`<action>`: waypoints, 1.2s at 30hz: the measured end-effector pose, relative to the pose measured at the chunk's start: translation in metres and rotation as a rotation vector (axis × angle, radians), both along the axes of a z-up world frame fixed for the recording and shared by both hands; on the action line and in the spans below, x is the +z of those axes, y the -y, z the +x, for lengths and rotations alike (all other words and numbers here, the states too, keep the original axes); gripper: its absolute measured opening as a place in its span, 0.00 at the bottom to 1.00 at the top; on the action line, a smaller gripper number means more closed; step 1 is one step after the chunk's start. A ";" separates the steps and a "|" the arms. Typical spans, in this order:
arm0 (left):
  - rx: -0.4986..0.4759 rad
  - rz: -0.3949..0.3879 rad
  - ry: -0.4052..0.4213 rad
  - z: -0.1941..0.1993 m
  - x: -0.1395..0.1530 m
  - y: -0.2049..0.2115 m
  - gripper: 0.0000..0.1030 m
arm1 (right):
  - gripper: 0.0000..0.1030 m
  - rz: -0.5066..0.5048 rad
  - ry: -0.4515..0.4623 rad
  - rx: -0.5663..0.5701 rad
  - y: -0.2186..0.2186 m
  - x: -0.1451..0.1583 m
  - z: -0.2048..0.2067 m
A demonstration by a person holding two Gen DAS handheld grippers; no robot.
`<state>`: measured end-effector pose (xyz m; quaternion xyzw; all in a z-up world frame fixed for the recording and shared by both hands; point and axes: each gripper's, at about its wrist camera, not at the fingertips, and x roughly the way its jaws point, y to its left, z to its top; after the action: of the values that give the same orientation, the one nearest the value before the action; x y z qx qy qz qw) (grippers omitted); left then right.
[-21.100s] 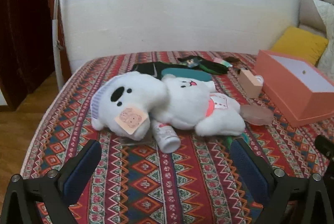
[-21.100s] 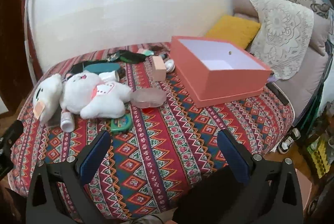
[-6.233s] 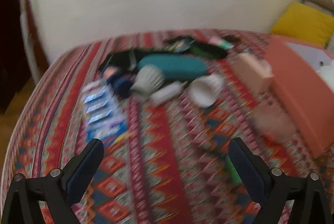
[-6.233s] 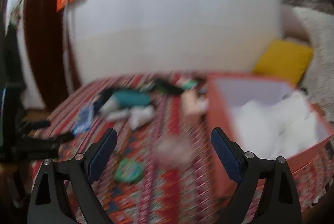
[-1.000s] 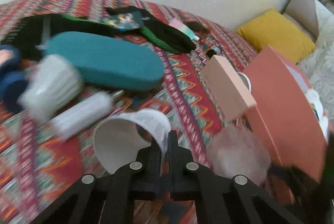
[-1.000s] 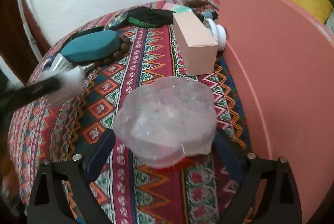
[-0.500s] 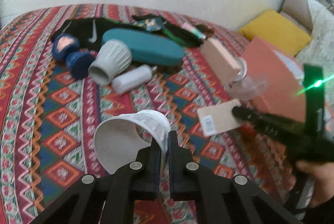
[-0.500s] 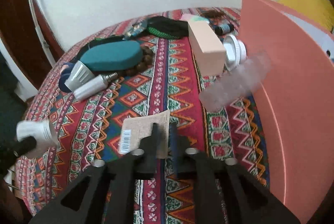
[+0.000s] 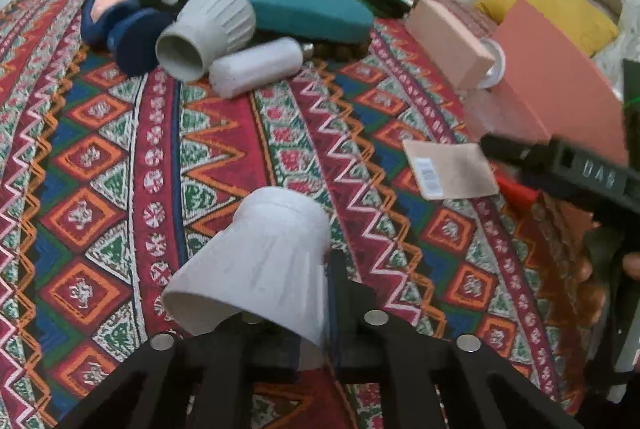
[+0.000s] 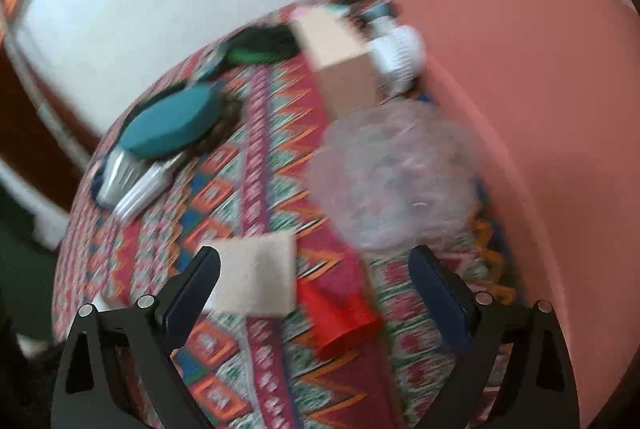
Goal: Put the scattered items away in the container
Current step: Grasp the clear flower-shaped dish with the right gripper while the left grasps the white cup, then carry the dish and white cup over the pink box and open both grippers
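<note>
Pinching the white cup [image 9: 256,261] by its thin rim in my left jaws, it may twist loose; my right jaws gape over the card [image 10: 256,275], empty.

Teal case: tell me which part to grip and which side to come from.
Grip the teal case across its narrow width near the right end, coming down from above with the open right gripper. It lies flat and long; the grey ribbed cup and white bottle crowd its near left side, so that end probably leaves less finger room.
</note>
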<state>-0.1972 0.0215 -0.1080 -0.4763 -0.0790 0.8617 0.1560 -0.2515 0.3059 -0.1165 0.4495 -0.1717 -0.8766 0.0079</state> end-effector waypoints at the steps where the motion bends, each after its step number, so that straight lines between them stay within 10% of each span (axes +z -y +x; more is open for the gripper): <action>1: 0.000 0.000 0.000 -0.001 -0.001 0.000 0.11 | 0.91 0.006 -0.008 -0.035 -0.005 0.001 -0.001; 18: -0.005 0.017 0.000 -0.006 -0.004 0.003 0.19 | 0.98 0.209 0.016 -0.111 0.010 -0.019 -0.090; 29: 0.046 0.003 -0.093 0.001 0.025 0.011 0.10 | 0.98 0.069 -0.074 0.024 0.036 0.027 -0.035; 36: 0.068 0.040 -0.169 0.013 0.055 0.020 0.06 | 0.98 0.145 -0.297 0.101 0.068 0.089 0.019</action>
<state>-0.1838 0.0012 -0.0527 -0.3957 -0.0990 0.9019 0.1424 -0.2325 0.2383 -0.0278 0.3226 -0.0822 -0.9419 0.0447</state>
